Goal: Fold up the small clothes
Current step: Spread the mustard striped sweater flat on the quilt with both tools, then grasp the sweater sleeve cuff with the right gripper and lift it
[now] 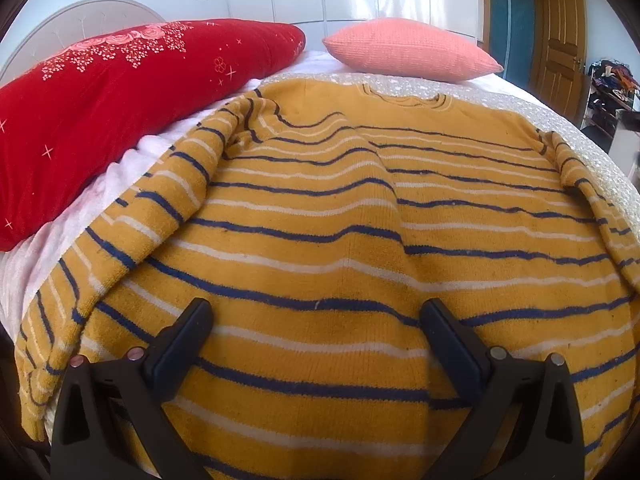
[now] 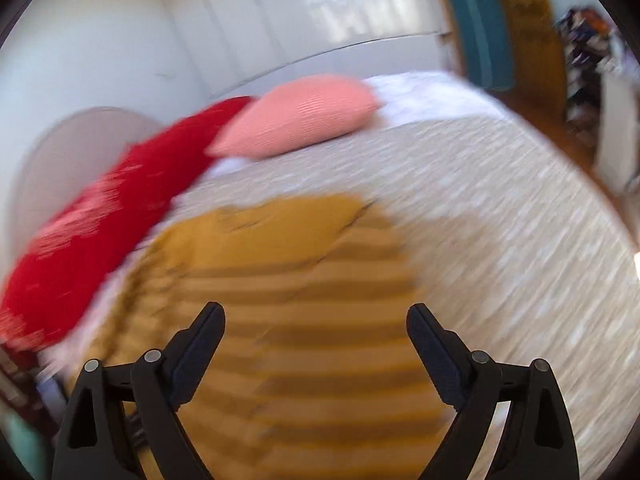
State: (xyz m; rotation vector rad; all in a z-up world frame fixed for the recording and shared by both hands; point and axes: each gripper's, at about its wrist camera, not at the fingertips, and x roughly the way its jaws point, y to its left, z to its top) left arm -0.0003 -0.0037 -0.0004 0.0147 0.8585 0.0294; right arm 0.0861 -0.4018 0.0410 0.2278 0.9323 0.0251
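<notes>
To the left of the striped sweater (image 1: 340,220) the way is blocked by the red pillow (image 1: 120,112), which lies just beside the sweater's left sleeve with only a narrow strip of white sheet between them. Beyond the collar, the coral pillow (image 1: 408,50) sits near the bed's far edge. To the right, a broad bare stretch of speckled bedspread (image 2: 500,220) lies open for a gripper to pass.
</notes>
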